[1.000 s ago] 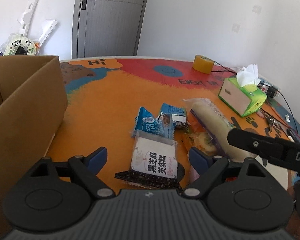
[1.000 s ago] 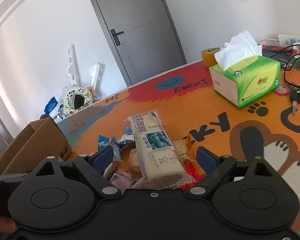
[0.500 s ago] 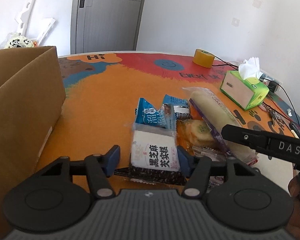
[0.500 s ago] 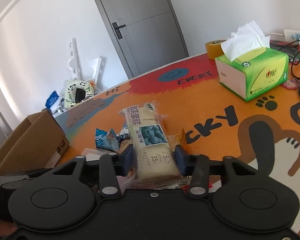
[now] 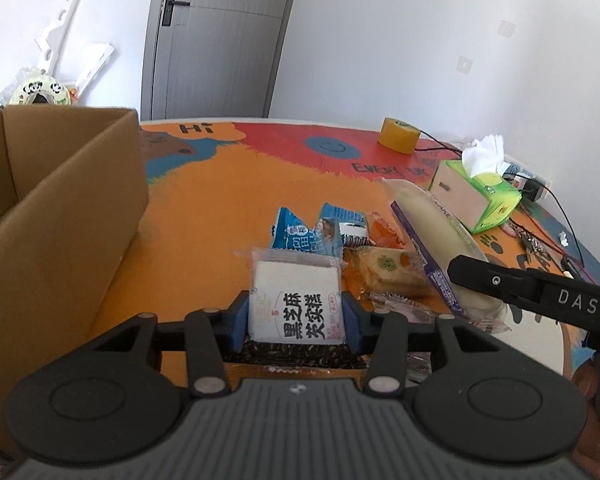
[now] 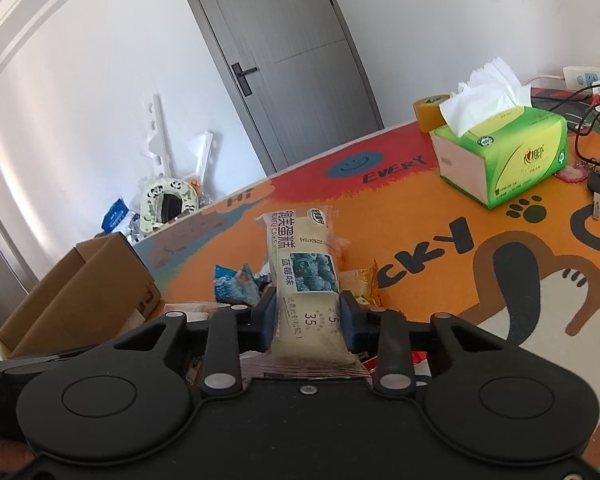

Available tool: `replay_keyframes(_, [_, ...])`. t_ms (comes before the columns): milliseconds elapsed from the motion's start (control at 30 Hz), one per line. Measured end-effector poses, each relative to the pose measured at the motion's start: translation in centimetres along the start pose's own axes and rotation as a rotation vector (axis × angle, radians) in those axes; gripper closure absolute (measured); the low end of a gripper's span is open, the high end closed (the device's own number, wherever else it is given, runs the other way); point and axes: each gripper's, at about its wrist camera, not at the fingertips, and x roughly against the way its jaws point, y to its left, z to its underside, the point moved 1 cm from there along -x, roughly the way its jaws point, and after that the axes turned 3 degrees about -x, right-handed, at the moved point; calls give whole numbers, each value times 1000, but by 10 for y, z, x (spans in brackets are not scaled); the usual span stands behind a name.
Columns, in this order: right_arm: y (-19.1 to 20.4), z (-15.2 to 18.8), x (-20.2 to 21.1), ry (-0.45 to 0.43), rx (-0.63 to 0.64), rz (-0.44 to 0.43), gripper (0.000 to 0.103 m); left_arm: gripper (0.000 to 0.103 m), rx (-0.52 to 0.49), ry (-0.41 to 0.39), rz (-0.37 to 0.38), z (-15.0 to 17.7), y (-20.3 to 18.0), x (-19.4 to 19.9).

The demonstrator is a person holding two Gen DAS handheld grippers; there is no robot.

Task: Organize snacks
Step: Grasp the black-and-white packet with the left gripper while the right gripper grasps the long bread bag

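A square white snack packet with black Chinese characters (image 5: 296, 307) is clamped flat between the blue pads of the left hand-held gripper (image 5: 295, 320). A long pale cake bar in a clear wrapper with a blueberry picture (image 6: 306, 284) is clamped lengthwise in the right hand-held gripper (image 6: 308, 320), pointing away. Two blue sachets (image 5: 312, 236) and a yellow-orange wrapped pastry (image 5: 384, 268) are left lying together on the orange worktop (image 5: 220, 208). An open brown cardboard box (image 5: 56, 208) stands well apart on the left.
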Motion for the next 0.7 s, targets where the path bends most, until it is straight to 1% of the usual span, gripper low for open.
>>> replay_keyframes(400, [21,1,27,-45,16,-24,70,57,4,-91,0,-4,2,45])
replay_keyframes(700, [44,-3,44,-83,37,-56,70,57,17,-156,-17,-7,14,81])
